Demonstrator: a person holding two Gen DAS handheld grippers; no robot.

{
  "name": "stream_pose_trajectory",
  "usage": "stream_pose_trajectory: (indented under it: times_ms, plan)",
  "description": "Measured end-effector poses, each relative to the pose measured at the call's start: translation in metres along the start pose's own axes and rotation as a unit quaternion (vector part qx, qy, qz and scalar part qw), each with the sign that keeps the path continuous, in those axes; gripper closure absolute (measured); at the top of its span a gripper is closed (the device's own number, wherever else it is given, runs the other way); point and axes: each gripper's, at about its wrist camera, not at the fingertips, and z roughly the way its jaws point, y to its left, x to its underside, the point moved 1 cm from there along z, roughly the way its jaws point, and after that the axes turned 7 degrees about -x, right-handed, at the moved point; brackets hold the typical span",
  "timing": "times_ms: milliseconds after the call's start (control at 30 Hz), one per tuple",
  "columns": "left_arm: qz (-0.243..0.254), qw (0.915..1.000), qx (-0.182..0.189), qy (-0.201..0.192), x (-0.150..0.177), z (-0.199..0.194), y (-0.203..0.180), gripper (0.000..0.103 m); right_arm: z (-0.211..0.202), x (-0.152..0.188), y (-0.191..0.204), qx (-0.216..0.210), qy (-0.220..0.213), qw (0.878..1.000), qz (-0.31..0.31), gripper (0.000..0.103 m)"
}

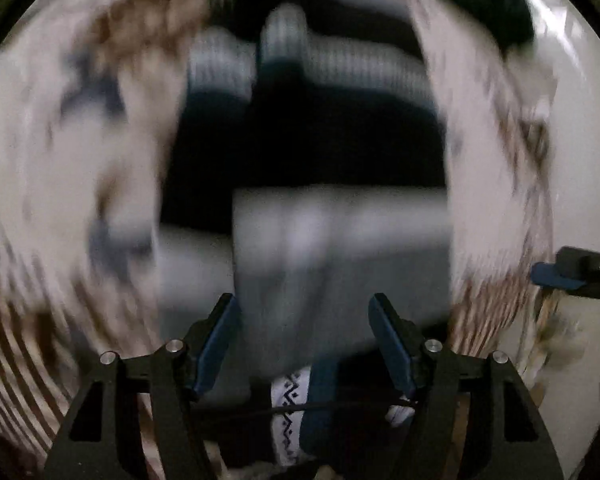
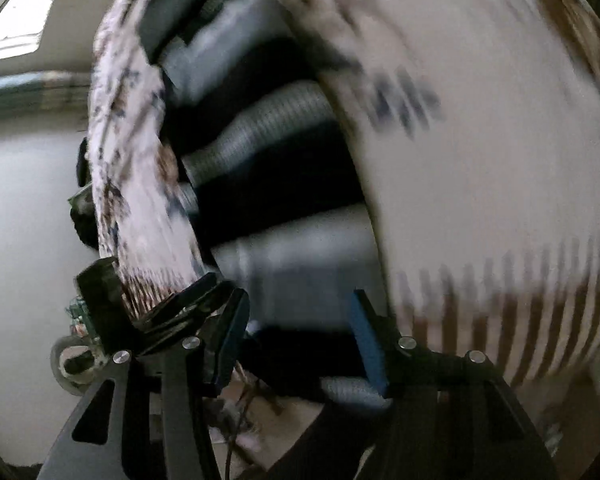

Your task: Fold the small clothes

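Note:
Both views are blurred by motion. In the left wrist view several grey, white and black socks (image 1: 332, 216) lie in a row between patterned white cloth on both sides. My left gripper (image 1: 304, 320) is open, its blue-padded fingers on either side of a pale grey sock (image 1: 300, 264). A white sock with a dark zigzag pattern (image 1: 288, 404) lies below it. In the right wrist view my right gripper (image 2: 300, 320) is open over the same row of socks (image 2: 284, 248). The right gripper also shows at the right edge of the left view (image 1: 560, 276).
A white cloth with brown and dark blue print (image 1: 80, 168) covers the surface, with brown stripes near its edge (image 2: 500, 320). A fold of it (image 2: 140, 184) rises left of the socks. A pale wall (image 2: 24, 208) stands beyond.

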Motion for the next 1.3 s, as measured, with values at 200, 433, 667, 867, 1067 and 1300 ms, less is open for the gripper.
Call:
stream_pose_trajectory:
  times_ms: [200, 433, 667, 867, 1067, 1300]
  plan:
    - [-0.026, 0.9991, 0.003, 0.032, 0.091, -0.004, 0.009, 0.038, 0.024, 0.101, -0.049, -0.004, 0.034, 0.998, 0.051, 0.049]
    - [-0.151, 0.9884, 0.02, -0.001, 0.136, -0.037, 0.044, 0.038, 0.052, 0.145, -0.067, 0.023, 0.053, 0.998, 0.018, 0.049]
    - [-0.223, 0.972, 0.07, -0.024, 0.114, -0.003, 0.063, 0.038, 0.088, 0.129, -0.087, 0.03, 0.013, 0.999, 0.023, 0.049]
    - [-0.196, 0.9783, 0.06, -0.028, 0.099, 0.032, 0.052, 0.04, 0.132, 0.111, -0.102, -0.017, 0.031, 0.998, 0.047, 0.049]
    - [-0.16, 0.9804, 0.057, -0.1, 0.124, 0.001, 0.045, 0.092, 0.122, 0.119, -0.097, -0.096, -0.008, 0.994, 0.053, 0.091]
    - [-0.233, 0.9568, 0.16, -0.068, 0.13, 0.032, 0.074, 0.073, 0.13, 0.118, -0.117, -0.089, 0.006, 0.994, 0.066, 0.07]
